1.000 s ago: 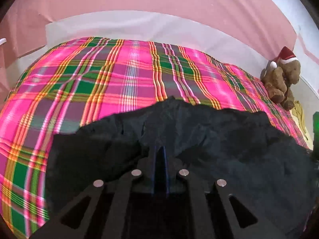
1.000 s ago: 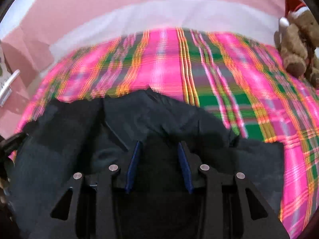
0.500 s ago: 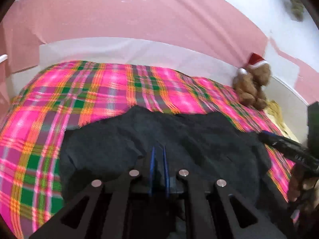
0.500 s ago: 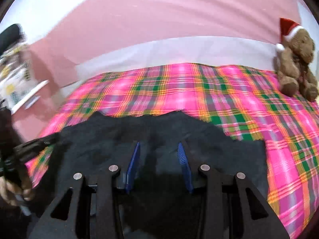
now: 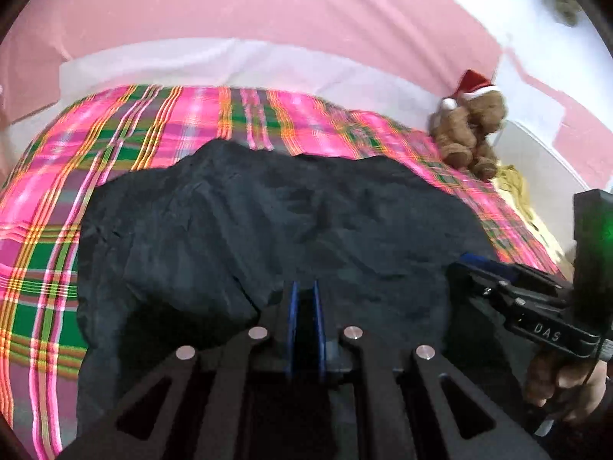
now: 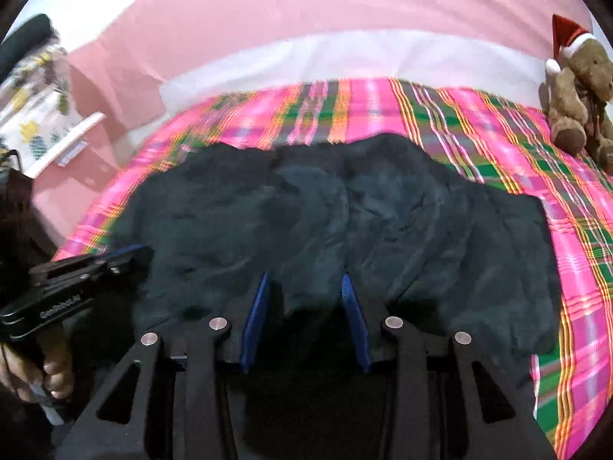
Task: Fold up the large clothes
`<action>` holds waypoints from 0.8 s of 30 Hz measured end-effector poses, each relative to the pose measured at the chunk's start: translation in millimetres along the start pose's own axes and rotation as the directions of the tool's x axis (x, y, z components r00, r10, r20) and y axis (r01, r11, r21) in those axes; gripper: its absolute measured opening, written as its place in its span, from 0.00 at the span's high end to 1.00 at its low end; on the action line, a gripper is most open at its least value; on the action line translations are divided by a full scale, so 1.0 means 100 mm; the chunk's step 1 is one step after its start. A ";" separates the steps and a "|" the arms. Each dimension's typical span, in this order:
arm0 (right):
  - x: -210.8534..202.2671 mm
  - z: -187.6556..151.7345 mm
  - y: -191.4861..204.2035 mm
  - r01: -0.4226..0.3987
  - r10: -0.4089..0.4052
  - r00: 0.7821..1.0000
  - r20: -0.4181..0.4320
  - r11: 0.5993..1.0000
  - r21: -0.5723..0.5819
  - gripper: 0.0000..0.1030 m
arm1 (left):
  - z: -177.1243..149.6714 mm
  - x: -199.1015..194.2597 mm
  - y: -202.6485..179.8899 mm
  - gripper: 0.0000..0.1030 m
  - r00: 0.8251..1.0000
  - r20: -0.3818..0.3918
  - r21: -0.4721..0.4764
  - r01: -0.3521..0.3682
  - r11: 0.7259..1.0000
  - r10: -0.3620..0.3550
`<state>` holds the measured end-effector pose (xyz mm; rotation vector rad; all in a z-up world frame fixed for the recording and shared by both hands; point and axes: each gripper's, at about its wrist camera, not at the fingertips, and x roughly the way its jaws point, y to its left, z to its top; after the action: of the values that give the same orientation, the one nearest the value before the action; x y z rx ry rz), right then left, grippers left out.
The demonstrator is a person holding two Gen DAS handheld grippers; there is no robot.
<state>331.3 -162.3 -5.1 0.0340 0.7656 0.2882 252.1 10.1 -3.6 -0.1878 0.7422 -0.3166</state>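
Observation:
A large dark garment (image 5: pixel 268 230) lies spread and rumpled on a pink plaid bedspread (image 5: pixel 161 130); it also shows in the right wrist view (image 6: pixel 345 222). My left gripper (image 5: pixel 304 291) sits at the garment's near edge with its blue pads nearly together; a fold of dark cloth seems pinched between them. My right gripper (image 6: pixel 304 287) is open over the near edge, with cloth lying between the spread fingers. Each gripper shows in the other's view: the right one (image 5: pixel 482 268) at the right, the left one (image 6: pixel 115 260) at the left.
A brown teddy bear with a Santa hat (image 5: pixel 471 130) sits at the bed's far right corner, also in the right wrist view (image 6: pixel 578 88). A pink wall (image 5: pixel 268 11) stands behind the bed. A pineapple-print cloth (image 6: pixel 34 111) hangs at the far left.
Both grippers have pulled back and lifted their view, so more of the garment and bed shows. The left gripper's pads have parted slightly. The right gripper stays open.

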 end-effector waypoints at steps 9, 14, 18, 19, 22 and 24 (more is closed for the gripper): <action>0.47 -0.38 -0.05 0.002 0.004 0.990 -0.143 0.999 0.041 0.62 | -0.30 0.51 -0.01 0.91 0.992 -0.130 -0.034 0.002 0.999 -0.006; 0.57 -0.40 0.02 0.045 -0.046 0.989 -0.140 0.999 -0.015 0.61 | -0.33 0.55 -0.01 0.91 0.992 -0.125 -0.026 -0.009 1.000 0.006; 0.60 -0.42 0.03 0.052 -0.054 0.990 -0.134 0.998 -0.018 0.61 | -0.36 0.55 -0.04 0.91 0.993 -0.115 -0.004 -0.029 1.000 0.028; 0.60 -0.43 0.03 0.052 -0.054 0.990 -0.133 0.998 -0.017 0.61 | -0.37 0.56 -0.05 0.91 0.993 -0.113 0.001 -0.034 0.999 0.033; 0.60 -0.43 0.02 0.052 -0.053 0.990 -0.131 0.999 -0.016 0.61 | -0.36 0.58 -0.05 0.91 0.993 -0.108 0.005 -0.039 0.999 0.039; 0.61 -0.43 0.02 0.053 -0.055 0.990 -0.131 0.998 -0.018 0.61 | -0.36 0.58 -0.06 0.91 0.993 -0.106 0.011 -0.044 0.999 0.045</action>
<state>342.6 -147.3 -77.1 -0.0191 0.8935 0.2462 266.0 -17.6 -64.5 -0.1473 0.8490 -0.2892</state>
